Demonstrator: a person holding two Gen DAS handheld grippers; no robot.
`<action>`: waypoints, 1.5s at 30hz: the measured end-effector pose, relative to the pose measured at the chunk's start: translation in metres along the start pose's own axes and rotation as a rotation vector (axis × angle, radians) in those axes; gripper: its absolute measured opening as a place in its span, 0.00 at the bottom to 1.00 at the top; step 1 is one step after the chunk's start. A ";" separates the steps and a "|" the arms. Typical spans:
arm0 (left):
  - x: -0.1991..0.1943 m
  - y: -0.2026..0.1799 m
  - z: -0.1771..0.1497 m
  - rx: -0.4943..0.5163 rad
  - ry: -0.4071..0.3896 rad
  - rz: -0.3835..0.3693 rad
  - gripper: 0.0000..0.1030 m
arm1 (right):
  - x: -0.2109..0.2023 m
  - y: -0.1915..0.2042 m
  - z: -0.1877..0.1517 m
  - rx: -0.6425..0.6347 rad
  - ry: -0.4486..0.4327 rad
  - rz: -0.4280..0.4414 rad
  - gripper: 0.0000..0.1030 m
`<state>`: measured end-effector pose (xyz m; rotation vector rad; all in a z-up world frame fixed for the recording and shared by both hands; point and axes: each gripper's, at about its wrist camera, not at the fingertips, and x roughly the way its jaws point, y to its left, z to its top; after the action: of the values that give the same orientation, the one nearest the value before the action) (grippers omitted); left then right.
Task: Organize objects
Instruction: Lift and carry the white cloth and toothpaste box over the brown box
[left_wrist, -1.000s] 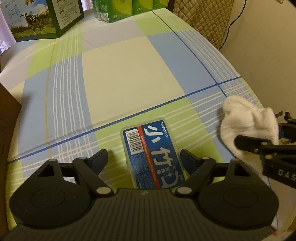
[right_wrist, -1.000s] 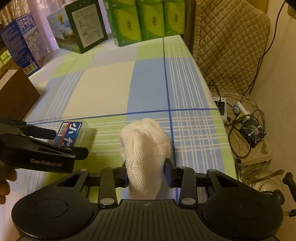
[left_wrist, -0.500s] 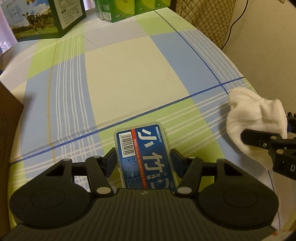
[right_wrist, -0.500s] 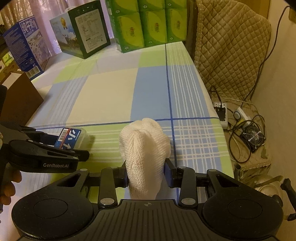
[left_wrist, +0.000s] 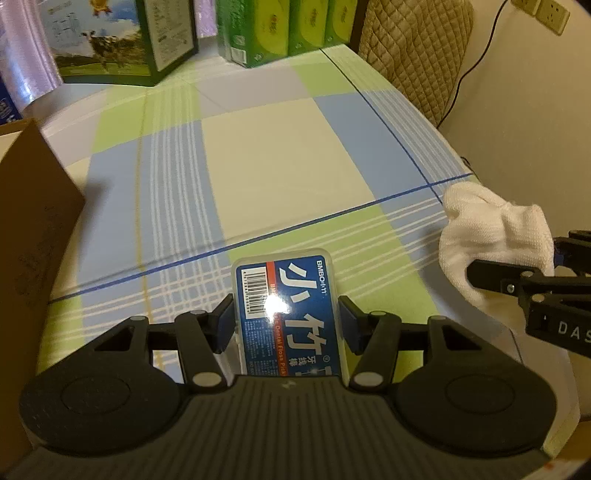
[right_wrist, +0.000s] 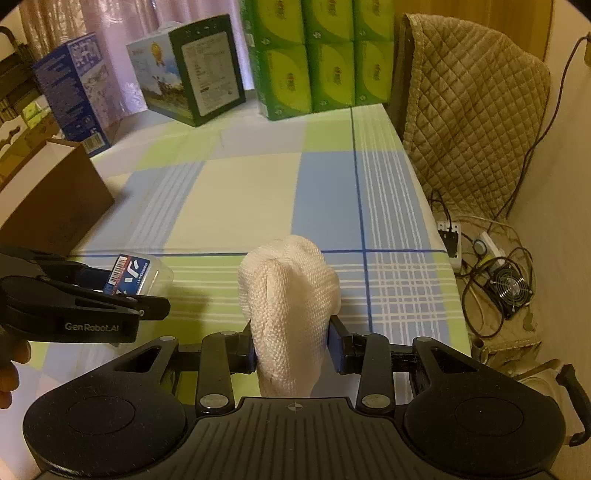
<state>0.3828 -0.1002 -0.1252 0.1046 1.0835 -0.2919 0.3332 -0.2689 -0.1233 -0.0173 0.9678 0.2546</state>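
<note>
Left wrist cam: the left gripper (left_wrist: 286, 319) is clamped on both sides of a blue floss pick box (left_wrist: 288, 314), held just above the checked tablecloth (left_wrist: 277, 166), with a cardboard box (left_wrist: 33, 221) off to the left. Right wrist cam: the right gripper (right_wrist: 291, 349) is squeezing a white cloth (right_wrist: 290, 295), bunched upright between its fingers near the table's front edge.

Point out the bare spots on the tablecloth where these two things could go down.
Free: the wide checked middle of the tablecloth, between the cardboard box and the right edge. Crowded: the far end, lined with green packs and cartons.
</note>
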 end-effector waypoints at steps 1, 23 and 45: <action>-0.005 0.002 -0.002 -0.006 -0.007 0.000 0.52 | -0.003 0.002 -0.001 -0.004 -0.004 0.003 0.32; -0.120 0.046 -0.061 -0.128 -0.178 0.018 0.52 | -0.057 0.070 -0.017 -0.109 -0.065 0.087 0.33; -0.221 0.161 -0.119 -0.255 -0.309 0.108 0.52 | -0.077 0.225 -0.002 -0.245 -0.117 0.306 0.33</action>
<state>0.2312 0.1208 0.0044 -0.1070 0.7965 -0.0668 0.2398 -0.0667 -0.0394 -0.0780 0.8158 0.6487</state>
